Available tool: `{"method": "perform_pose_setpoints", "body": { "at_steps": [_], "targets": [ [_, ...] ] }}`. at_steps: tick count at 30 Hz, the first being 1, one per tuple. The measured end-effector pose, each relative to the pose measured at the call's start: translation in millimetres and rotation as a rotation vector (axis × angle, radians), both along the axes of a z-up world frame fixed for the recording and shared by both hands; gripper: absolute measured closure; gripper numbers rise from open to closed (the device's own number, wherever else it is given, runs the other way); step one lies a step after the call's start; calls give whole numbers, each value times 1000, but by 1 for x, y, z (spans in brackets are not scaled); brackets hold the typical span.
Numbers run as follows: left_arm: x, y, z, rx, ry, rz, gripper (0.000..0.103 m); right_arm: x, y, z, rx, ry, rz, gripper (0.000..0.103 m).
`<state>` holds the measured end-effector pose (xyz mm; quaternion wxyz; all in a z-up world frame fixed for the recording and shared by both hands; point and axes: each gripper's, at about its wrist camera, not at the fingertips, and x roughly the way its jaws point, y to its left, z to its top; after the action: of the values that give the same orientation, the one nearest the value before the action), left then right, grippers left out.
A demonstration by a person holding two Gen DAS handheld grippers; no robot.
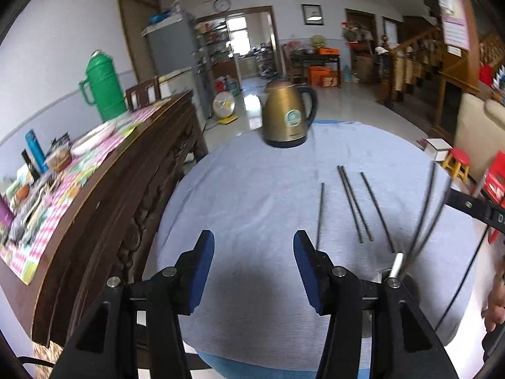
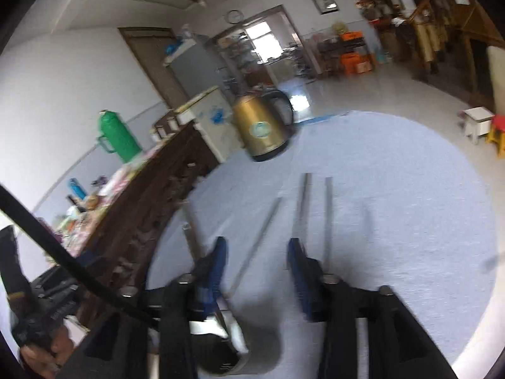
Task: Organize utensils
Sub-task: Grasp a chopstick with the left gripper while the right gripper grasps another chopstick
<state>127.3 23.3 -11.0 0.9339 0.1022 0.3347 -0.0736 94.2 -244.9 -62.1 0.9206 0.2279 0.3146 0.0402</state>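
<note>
Four dark chopsticks (image 1: 355, 203) lie side by side on the blue-grey cloth of the round desk (image 1: 252, 189), ahead of both tongs. More utensils stand in a metal cup (image 2: 233, 347) at the near edge, just below the right tongs (image 2: 256, 252). Left tongs (image 1: 254, 246) and right tongs both hover open, nothing between the pads. A gold kettle (image 1: 288, 115) stands at the far edge

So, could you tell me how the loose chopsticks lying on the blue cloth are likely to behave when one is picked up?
The chopsticks look thin, straight and rigid, so probably stiff and light. Lying flat on the tablecloth, they may be awkward to pinch and could roll or slide aside. Held near one end, one would likely tilt in the pads.
</note>
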Motion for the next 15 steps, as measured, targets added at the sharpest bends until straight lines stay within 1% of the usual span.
{"method": "perform_pose_setpoints", "body": {
  "at_steps": [3, 5, 7, 10, 15],
  "targets": [
    [11, 3, -10, -11, 27, 12, 50, -2, -31, -28, 92, 82, -71, 54],
    [17, 0, -17, -22, 52, 7, 50, -4, -43, -39, 113, 111, -100, 54],
    [27, -3, -25, -30, 90, -5, 50, -3, -51, -47, 108, 132, -115, 54],
    [46, -5, -36, -59, 153, -30, 50, 4, -58, -51, 89, 154, -116, 54],
    [93, -19, -58, -79, 275, -73, 50, 43, -64, -55, 53, 215, -92, 54]
  ]
}}
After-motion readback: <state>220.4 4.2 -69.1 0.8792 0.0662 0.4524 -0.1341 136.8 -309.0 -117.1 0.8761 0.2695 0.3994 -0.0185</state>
